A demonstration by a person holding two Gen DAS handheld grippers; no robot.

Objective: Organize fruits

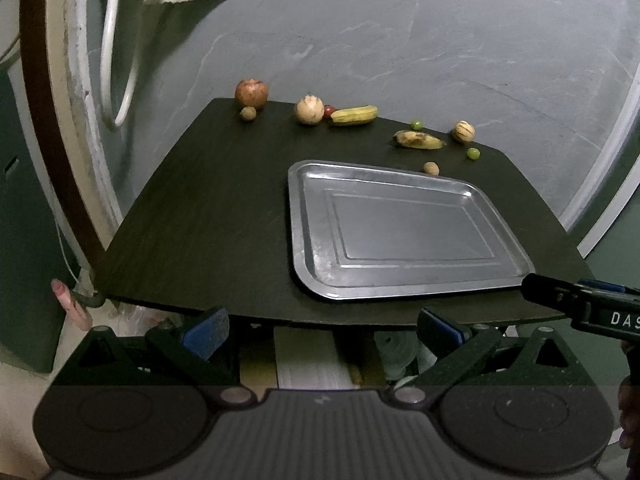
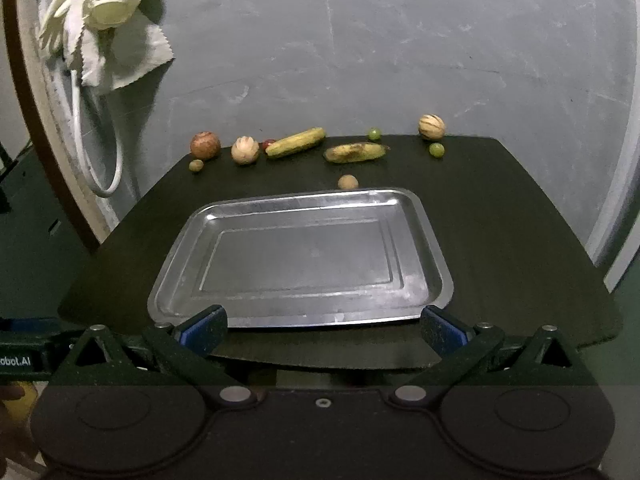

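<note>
**Fruit ranged along the far edge of the bench, tray bare**

The fruit is spread along the far edge of the dark bench (image 2: pixel 500 240): a reddish apple (image 2: pixel 205 145), a pale ribbed fruit (image 2: pixel 244 150), a yellow-green banana (image 2: pixel 295 142), a brown-spotted banana (image 2: pixel 355 153), two green grapes (image 2: pixel 437 149), a second striped fruit (image 2: pixel 431 127) and a small brown nut (image 2: pixel 347 181) just beside the tray. Nothing is held in the steel tray (image 2: pixel 172 280), which is set nearer the cameras. Both the left gripper (image 1: pixel 320 326) and the right gripper (image 2: pixel 322 324) are seen with fingers spread wide and nothing held. "DAS" is read on the right tool in the left view; "obot.AI" is read on the left tool in the right view. A white cloth (image 2: pixel 100 12) is hung on the wall.
</note>
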